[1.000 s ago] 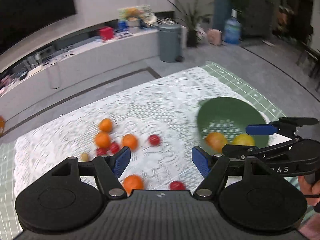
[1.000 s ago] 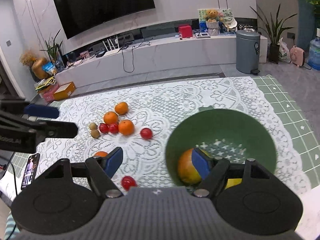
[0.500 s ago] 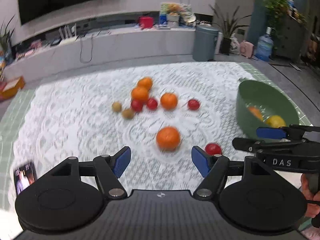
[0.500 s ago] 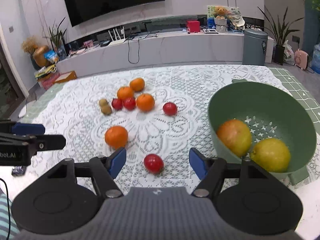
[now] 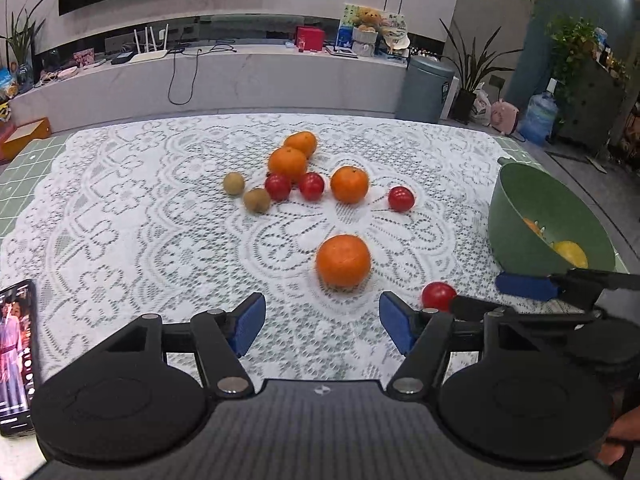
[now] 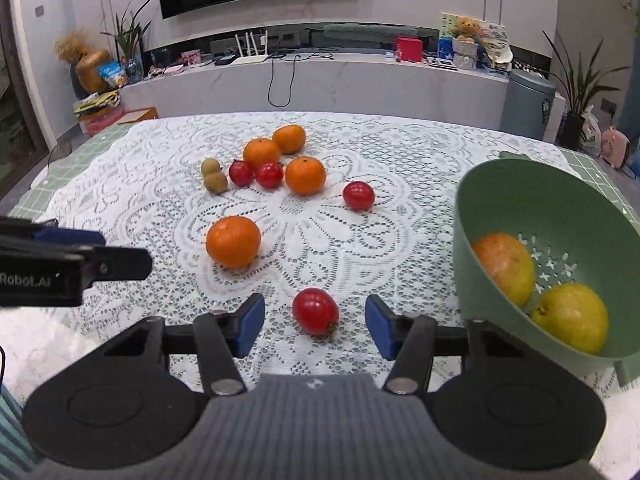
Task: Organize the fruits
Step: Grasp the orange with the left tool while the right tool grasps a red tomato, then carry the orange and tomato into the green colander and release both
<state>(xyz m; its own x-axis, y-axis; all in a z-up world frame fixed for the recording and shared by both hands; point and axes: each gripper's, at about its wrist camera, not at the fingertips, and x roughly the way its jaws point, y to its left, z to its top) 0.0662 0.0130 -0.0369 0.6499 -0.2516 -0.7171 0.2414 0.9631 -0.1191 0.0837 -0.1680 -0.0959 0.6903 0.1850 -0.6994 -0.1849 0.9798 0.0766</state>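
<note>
The right wrist view looks into the tilted green plastic colander bowl [image 6: 500, 200], showing a large red-yellow mango-like fruit [image 6: 506, 268] and a round yellow fruit [image 6: 570, 316]; the left wrist view catches only slivers of them, yet alone shows a lit smartphone [image 5: 16, 352] at the lace tablecloth's [image 5: 132, 232] left edge; the left gripper [image 5: 322, 322] hovers low, jaws spread wide and empty, a large lone orange [image 5: 343, 261] just ahead; the right gripper [image 6: 316, 326] is likewise spread, a small red tomato-like fruit [image 6: 315, 311] lying between its blue pads, untouched; other oranges and red fruits cluster farther back.
</note>
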